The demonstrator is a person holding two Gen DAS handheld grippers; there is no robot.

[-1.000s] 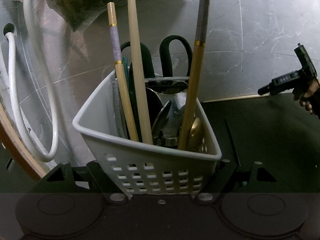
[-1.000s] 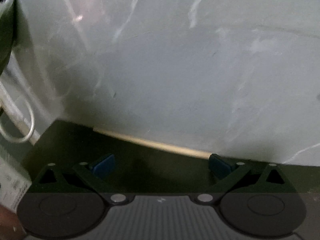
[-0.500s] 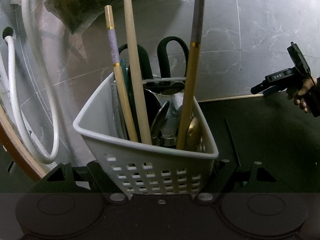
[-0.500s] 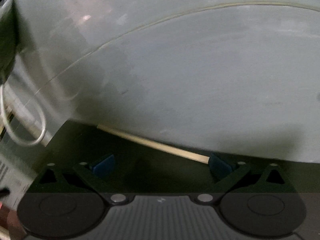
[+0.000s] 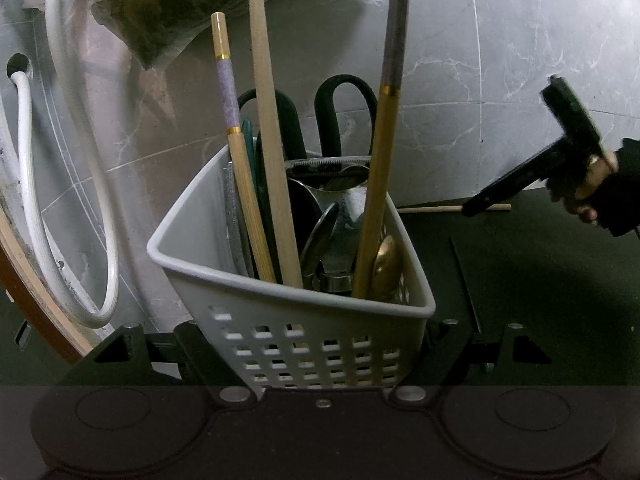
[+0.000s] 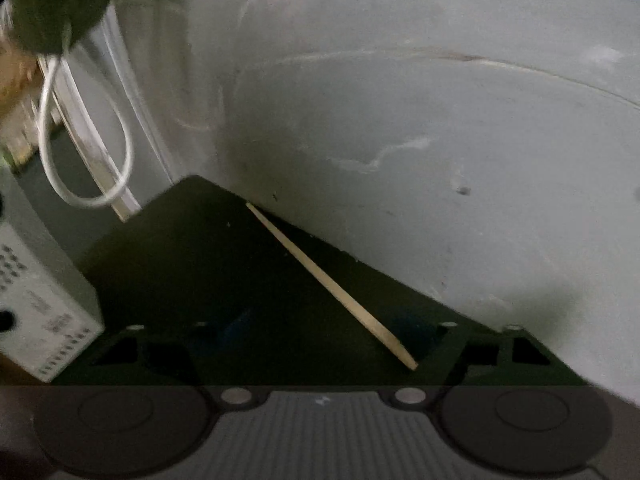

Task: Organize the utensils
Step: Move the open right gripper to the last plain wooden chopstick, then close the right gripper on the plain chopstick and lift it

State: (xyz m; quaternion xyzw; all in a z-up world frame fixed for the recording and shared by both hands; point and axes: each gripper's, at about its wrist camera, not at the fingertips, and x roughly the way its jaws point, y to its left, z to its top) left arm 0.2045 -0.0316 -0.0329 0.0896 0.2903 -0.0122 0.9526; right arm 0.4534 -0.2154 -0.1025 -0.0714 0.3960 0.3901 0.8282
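Mostly the job looks done: my left gripper [image 5: 320, 344] pinches the white basket [image 5: 248, 280] by its lower sides, and it already stands full of chopsticks [image 5: 236, 148], scissors [image 5: 340, 116] and spoons [image 5: 386, 264]. One loose chopstick [image 6: 328, 284] is left lying on the dark mat [image 6: 200, 264] along the grey wall. My right gripper [image 6: 320, 344] reaches over its near end, jaws closing, the stick between them but not yet pinched. It must go into the basket.

We saw a white basket [image 5: 304, 320] standing packed with chopsticks [image 5: 244, 184], scissors [image 5: 344, 116] and spoons; one chopstick [image 6: 332, 286] lay flat on the dark table [image 6: 208, 264].
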